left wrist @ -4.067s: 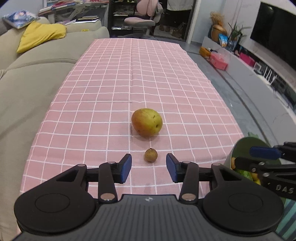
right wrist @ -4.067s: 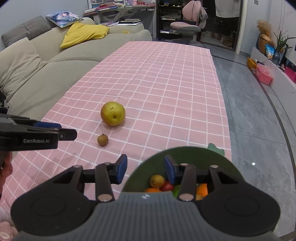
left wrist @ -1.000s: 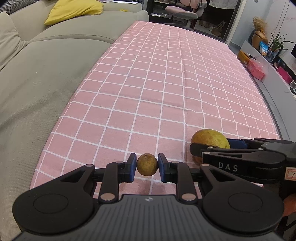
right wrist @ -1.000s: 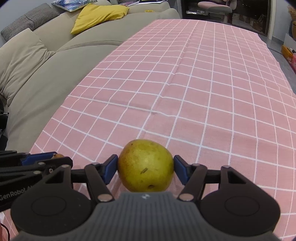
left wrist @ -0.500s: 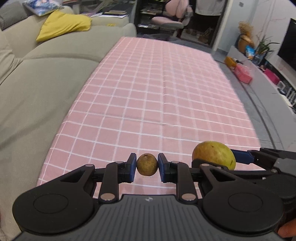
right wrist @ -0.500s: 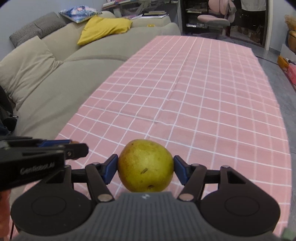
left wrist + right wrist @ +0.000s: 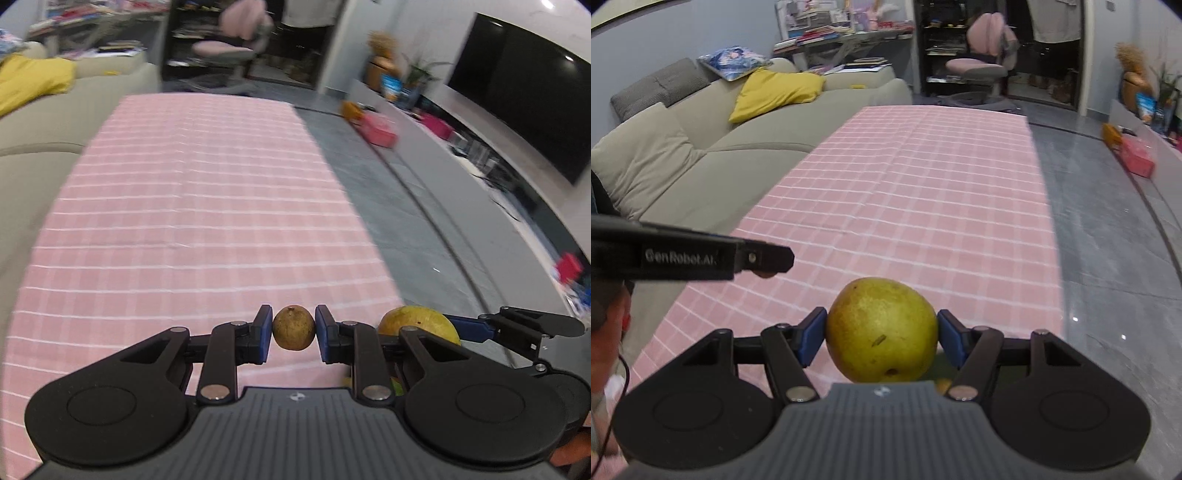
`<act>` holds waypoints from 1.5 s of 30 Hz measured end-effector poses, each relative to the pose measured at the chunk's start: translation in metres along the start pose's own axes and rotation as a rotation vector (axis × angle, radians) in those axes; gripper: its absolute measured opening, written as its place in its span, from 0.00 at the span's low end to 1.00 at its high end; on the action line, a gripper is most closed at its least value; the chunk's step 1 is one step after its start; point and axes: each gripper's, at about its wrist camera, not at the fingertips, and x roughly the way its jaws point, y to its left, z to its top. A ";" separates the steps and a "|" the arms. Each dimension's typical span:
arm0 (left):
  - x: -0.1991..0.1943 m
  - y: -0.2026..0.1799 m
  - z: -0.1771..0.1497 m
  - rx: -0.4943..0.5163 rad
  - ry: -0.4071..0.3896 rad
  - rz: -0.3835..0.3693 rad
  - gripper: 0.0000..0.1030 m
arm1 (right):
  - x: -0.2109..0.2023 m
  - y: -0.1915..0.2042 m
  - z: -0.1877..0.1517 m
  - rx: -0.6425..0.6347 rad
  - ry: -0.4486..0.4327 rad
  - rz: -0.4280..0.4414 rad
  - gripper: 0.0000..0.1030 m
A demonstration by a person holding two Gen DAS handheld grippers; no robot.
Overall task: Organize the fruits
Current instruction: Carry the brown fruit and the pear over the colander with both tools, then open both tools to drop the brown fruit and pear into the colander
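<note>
My left gripper [image 7: 294,328] is shut on a small brown round fruit [image 7: 294,328] and holds it above the near right part of the pink checked tablecloth [image 7: 192,206]. My right gripper [image 7: 882,334] is shut on a large yellow-green pear [image 7: 882,328], also lifted off the cloth. In the left wrist view the pear [image 7: 419,325] shows just to the right, between the right gripper's blue pads. In the right wrist view the left gripper's black finger [image 7: 701,254] reaches in from the left. Small patches of fruit [image 7: 395,386] show below the pear, mostly hidden.
A beige sofa [image 7: 701,155] with a yellow cushion [image 7: 775,92] runs along the table's left side. Grey floor [image 7: 1108,221] lies to the right, with a pink box [image 7: 1137,155] and a TV [image 7: 517,88] beyond. A pink chair [image 7: 982,62] stands at the far end.
Both grippers, still holding their fruits, have risen and swung right toward the table's right edge. The left view is now motion-blurred and shows more floor.
</note>
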 end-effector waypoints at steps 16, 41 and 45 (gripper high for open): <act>0.068 -0.072 -0.039 0.178 0.189 -0.080 0.27 | -0.025 -0.057 -0.053 0.101 0.079 -0.150 0.60; 0.106 -0.081 -0.046 0.353 0.276 -0.095 0.27 | 0.051 -0.076 -0.029 0.156 0.149 -0.022 0.60; 0.111 -0.077 -0.046 0.316 0.280 -0.108 0.27 | 0.059 -0.075 -0.027 0.145 0.165 -0.029 0.60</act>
